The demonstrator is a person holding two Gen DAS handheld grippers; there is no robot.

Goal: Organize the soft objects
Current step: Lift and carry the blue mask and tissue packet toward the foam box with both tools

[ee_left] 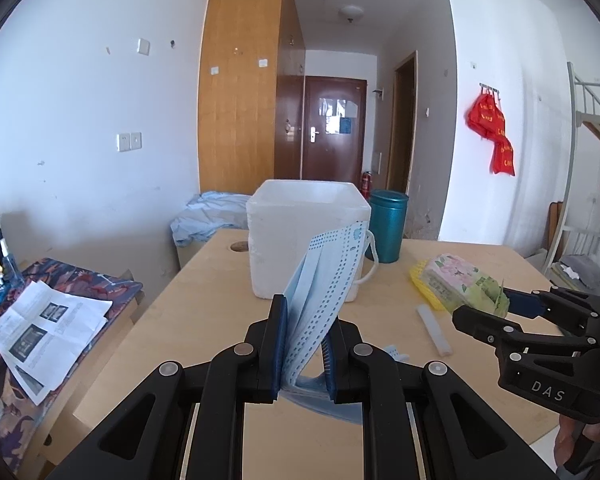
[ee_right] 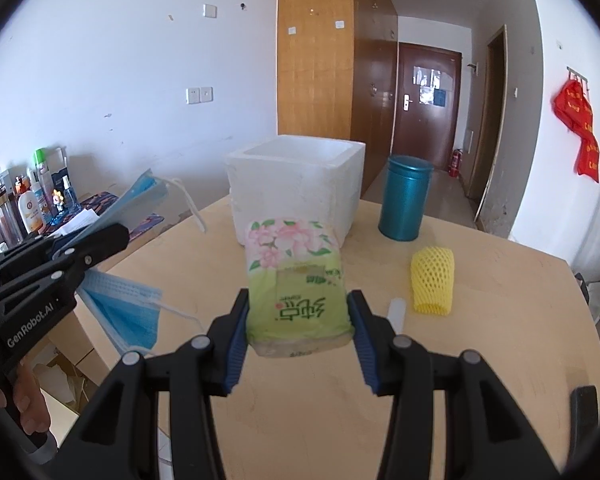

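Observation:
My left gripper [ee_left: 303, 346] is shut on a blue face mask [ee_left: 326, 276] and holds it upright above the wooden table [ee_left: 220, 320], in front of the white foam box [ee_left: 308, 216]. It also shows in the right wrist view [ee_right: 116, 226] with the mask [ee_right: 140, 200]. My right gripper [ee_right: 298, 334] is shut on a green floral tissue pack [ee_right: 296, 276], held above the table before the foam box [ee_right: 296, 180]. The tissue pack [ee_left: 456, 276] shows in the left wrist view too. A second blue mask [ee_right: 124, 312] lies at the table's left edge.
A teal canister [ee_right: 406, 198] stands right of the box. A yellow foam net sleeve [ee_right: 432, 280] and a small white stick [ee_right: 396, 312] lie on the table at right. A side shelf with bottles [ee_right: 32, 208] and papers [ee_left: 48, 324] is at left.

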